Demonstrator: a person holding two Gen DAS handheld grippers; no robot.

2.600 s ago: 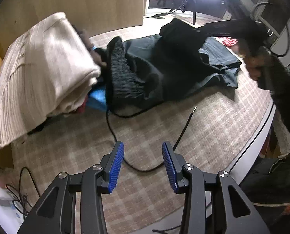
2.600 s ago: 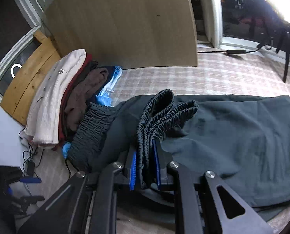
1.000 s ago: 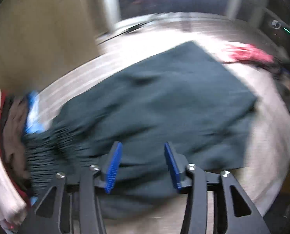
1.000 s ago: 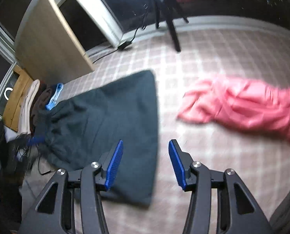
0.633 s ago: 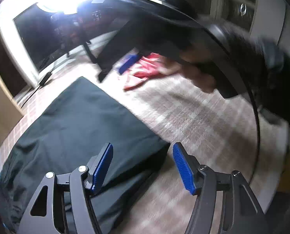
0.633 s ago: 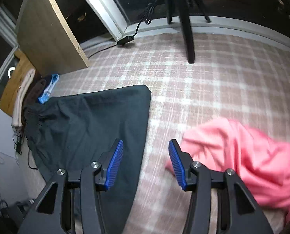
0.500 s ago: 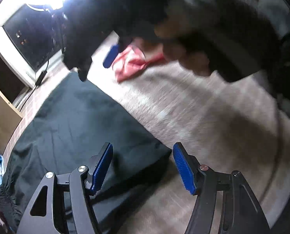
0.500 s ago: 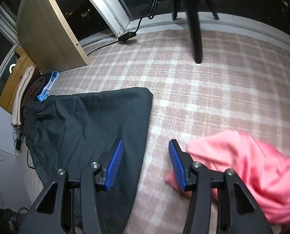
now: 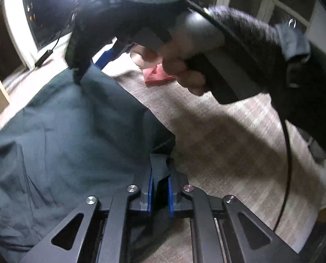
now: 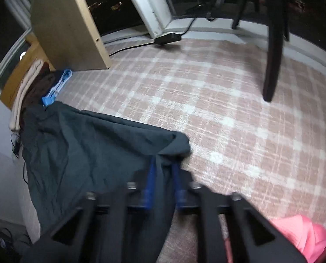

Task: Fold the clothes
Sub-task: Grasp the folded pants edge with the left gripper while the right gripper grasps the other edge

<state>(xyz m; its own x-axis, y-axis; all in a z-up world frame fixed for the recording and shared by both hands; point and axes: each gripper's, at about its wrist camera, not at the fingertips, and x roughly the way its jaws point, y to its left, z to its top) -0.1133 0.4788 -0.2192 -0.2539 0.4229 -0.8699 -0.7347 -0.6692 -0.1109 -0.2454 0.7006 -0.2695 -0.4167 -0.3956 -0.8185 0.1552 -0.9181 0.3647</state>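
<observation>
A dark teal garment (image 9: pixel 70 135) lies spread on the plaid cloth. My left gripper (image 9: pixel 159 186) is shut on its near corner. In the right wrist view the same garment (image 10: pixel 92 153) lies at lower left, and my right gripper (image 10: pixel 164 182) is shut on its far corner, which bunches between the blue pads. The right gripper and the hand that holds it (image 9: pixel 185 70) loom across the top of the left wrist view.
A pink garment (image 10: pixel 303 234) lies at lower right; it shows red in the left view (image 9: pixel 158 75). A stack of folded clothes (image 10: pixel 31 87) sits at far left beside a wooden board (image 10: pixel 68 24). A dark tripod leg (image 10: pixel 272 50) stands at back right.
Both grippers were open over the garment's end half a second ago. Both have now dropped onto its corners and shut on the fabric.
</observation>
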